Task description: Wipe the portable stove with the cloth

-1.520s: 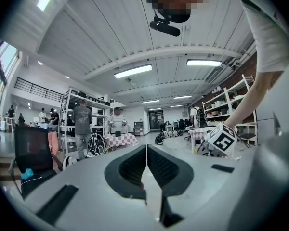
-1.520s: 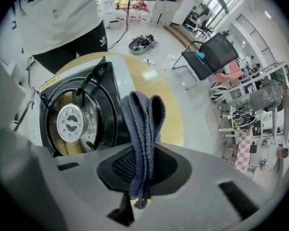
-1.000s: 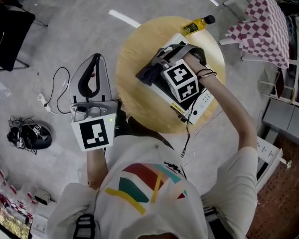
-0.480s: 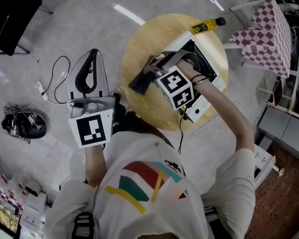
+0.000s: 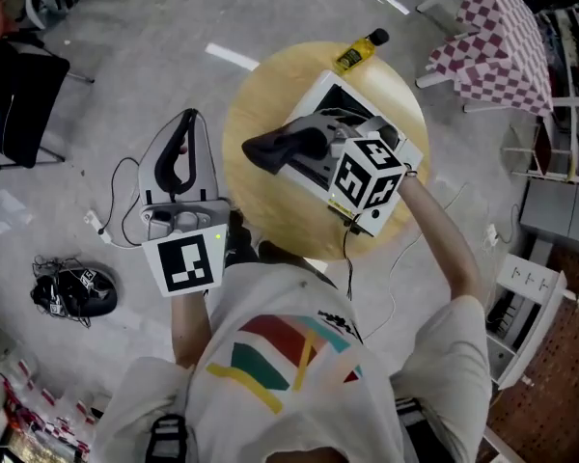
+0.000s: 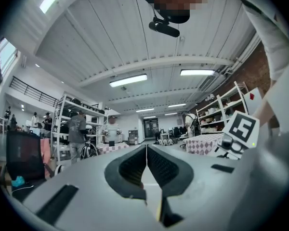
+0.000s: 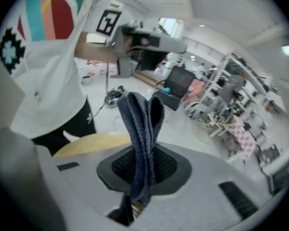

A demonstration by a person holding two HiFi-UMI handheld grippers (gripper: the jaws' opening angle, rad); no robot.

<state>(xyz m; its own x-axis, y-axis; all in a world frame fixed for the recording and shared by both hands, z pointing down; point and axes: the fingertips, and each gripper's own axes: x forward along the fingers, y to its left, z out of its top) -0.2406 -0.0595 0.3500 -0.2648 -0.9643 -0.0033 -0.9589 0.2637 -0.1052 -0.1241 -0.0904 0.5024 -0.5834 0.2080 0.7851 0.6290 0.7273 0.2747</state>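
Our right arm reaches across the round wooden counter (image 5: pixel 256 99). Its hand-held gripper (image 5: pixel 309 145) is clamped on the dark blue cloth (image 5: pixel 273 149), which sticks out folded past the left edge of the white portable stove (image 5: pixel 320 92). Our left hand-held gripper (image 5: pixel 184 123) is held beside the counter over the grey floor (image 5: pixel 125 66), jaws pressed together on nothing. A yellow bottle (image 5: pixel 357 53) lies at the counter's far rim.

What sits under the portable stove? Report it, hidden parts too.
A round wooden table carries the portable stove. The stove covers the tabletop beneath; the right claw, shut on the cloth, hides much of the stove.
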